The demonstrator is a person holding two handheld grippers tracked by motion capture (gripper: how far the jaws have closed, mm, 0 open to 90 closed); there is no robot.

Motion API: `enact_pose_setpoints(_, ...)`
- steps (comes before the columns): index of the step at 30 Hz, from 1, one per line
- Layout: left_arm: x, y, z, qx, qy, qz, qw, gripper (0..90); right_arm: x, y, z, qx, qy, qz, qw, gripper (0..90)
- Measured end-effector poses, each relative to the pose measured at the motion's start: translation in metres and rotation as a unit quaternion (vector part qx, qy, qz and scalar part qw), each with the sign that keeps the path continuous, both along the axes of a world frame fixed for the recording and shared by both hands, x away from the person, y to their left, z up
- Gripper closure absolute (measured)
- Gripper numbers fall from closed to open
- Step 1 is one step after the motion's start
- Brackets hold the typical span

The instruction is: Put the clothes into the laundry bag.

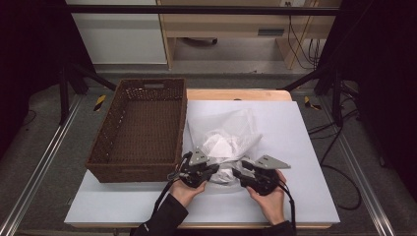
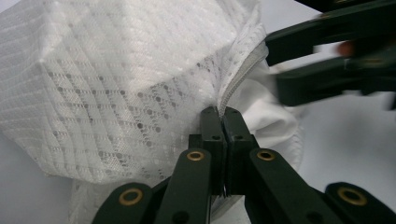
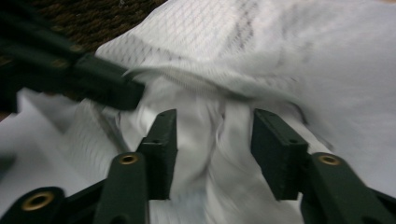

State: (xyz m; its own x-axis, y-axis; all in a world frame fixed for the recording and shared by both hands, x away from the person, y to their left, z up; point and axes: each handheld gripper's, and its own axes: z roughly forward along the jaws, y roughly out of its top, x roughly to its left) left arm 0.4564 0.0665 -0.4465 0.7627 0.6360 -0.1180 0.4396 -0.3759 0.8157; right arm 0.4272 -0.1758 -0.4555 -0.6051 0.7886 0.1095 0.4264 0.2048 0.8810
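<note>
Left gripper point(image 2: 223, 122) clenched on mesh bag's point(image 2: 116, 84) zipper edge; right gripper point(image 3: 214, 135) released, straddling white cloth point(image 3: 210, 154).

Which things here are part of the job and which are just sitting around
In use:
- white mesh laundry bag, zipper edge clamped by the left gripper
- white cloth at the bag's mouth, between the right gripper's open jaws

Idle:
- wicker basket, beside the bag
- white table sheet
</note>
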Motion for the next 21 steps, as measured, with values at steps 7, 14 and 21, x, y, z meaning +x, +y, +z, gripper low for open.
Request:
enact_pose_setpoints(7,0.002,-0.004,-0.003,0.009,-0.007,0.001,0.9999,89.0,0.007,-0.008,-0.023,-0.035,0.044,-0.022,0.9982,41.8)
enact_pose_setpoints(14,-0.002,-0.001,0.005,-0.006,-0.006,-0.008,0.9999,89.0,0.009,0.007,-0.014,-0.044,0.028,0.012,0.9986,82.5)
enact_pose_setpoints(21,-0.018,-0.001,0.049,-0.049,-0.033,-0.034,0.9977,89.2,0.004,0.032,0.009,0.018,-0.007,0.056,0.9983,83.6)
